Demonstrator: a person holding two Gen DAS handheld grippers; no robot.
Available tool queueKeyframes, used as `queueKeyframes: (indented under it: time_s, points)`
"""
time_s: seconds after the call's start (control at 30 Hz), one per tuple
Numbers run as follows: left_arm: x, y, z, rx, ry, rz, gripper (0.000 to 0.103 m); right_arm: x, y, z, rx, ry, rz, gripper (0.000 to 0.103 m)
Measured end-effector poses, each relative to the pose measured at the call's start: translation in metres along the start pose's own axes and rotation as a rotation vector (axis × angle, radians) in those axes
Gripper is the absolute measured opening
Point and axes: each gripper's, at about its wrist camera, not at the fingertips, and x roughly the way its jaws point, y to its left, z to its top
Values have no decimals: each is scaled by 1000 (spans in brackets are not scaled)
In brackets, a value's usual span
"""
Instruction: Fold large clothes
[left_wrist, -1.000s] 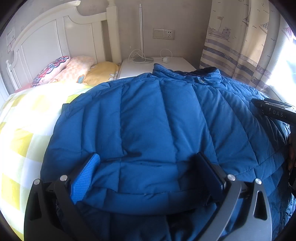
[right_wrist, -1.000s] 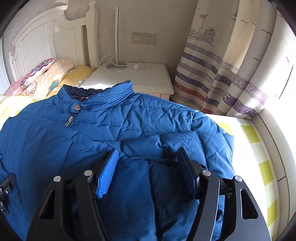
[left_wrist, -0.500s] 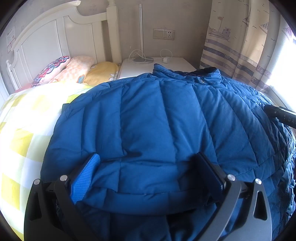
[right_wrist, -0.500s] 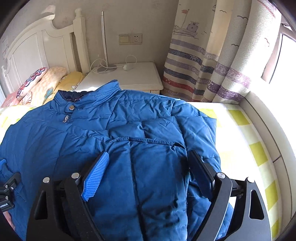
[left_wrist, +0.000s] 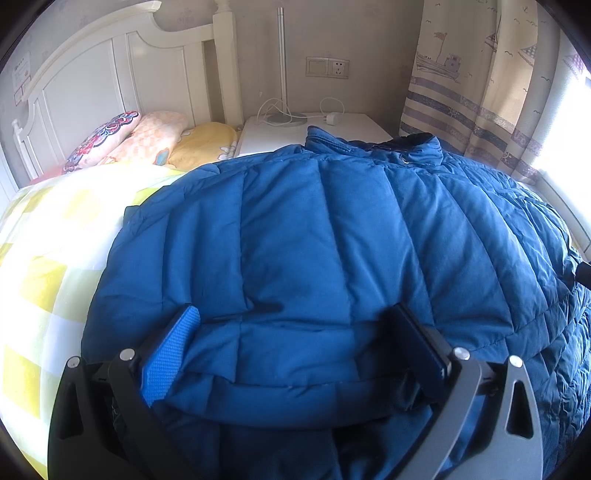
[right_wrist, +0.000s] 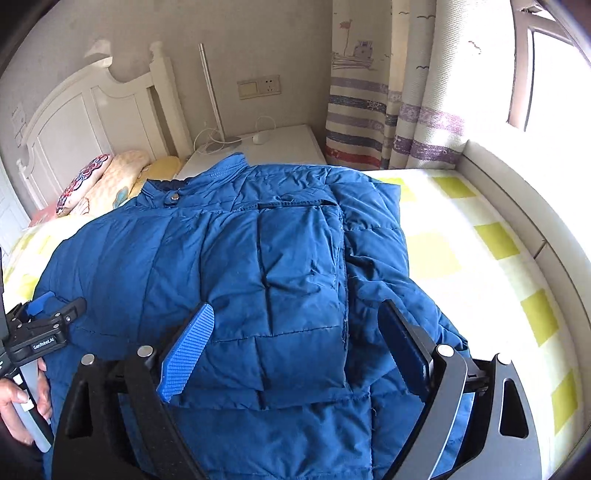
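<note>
A large blue quilted jacket (left_wrist: 314, 229) lies spread on the bed, collar toward the nightstand. My left gripper (left_wrist: 295, 310) rests on its near hem, jaws wide, a puffy fold bulging between the fingers; the left blue pad (left_wrist: 166, 354) shows mostly bare. In the right wrist view a folded-over panel (right_wrist: 288, 273) of the jacket (right_wrist: 147, 258) lies on top of the body. My right gripper (right_wrist: 297, 310) hovers at that panel's near edge; its jaws are opening, fabric lies between them and the pads do not press it. The left gripper (right_wrist: 44, 317) and a hand (right_wrist: 22, 402) show at the left edge.
The bed has a yellow-and-white checked sheet (right_wrist: 461, 266) and pillows (left_wrist: 129, 140) by the white headboard (left_wrist: 96, 85). A white nightstand (right_wrist: 280, 147) with a lamp and cables stands behind the collar. A striped curtain (right_wrist: 373, 110) and window ledge (right_wrist: 535, 229) run along the right.
My right gripper's jaws have widened off the folded panel and it has drawn back to the right, sliding out of the left wrist view. The left gripper has stayed put.
</note>
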Motion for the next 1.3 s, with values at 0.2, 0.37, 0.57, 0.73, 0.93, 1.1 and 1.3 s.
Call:
queueKeyframes:
  time_s: [0.2,0.37,0.57,0.73,0.93,1.1,1.3]
  points:
    - [0,1,-1,7,2,8,101,-3,-13,-24,-22,121,-8,86]
    - [-55,-14,-15,51,-43,-18,100,-45,-1,-37,-71,41,45,86]
    - [-84,-56,-73,163,18,-76,101,-29,50,-71,-276,120,94,86]
    - [-66,-49,-87,131,87,-86,101,-25,47,-77,-259,126,89,86]
    - [-79,-6,-99,69,65,12,101,-37,-9,-74,-120,82,-9,86]
    - [-84,54,-108,-184,65,-37,100,-25,-38,-77,-42,115,30,86]
    - [-111,23,-110,-67,-5,67,100,-73,-3,-86,-77,0,78,87]
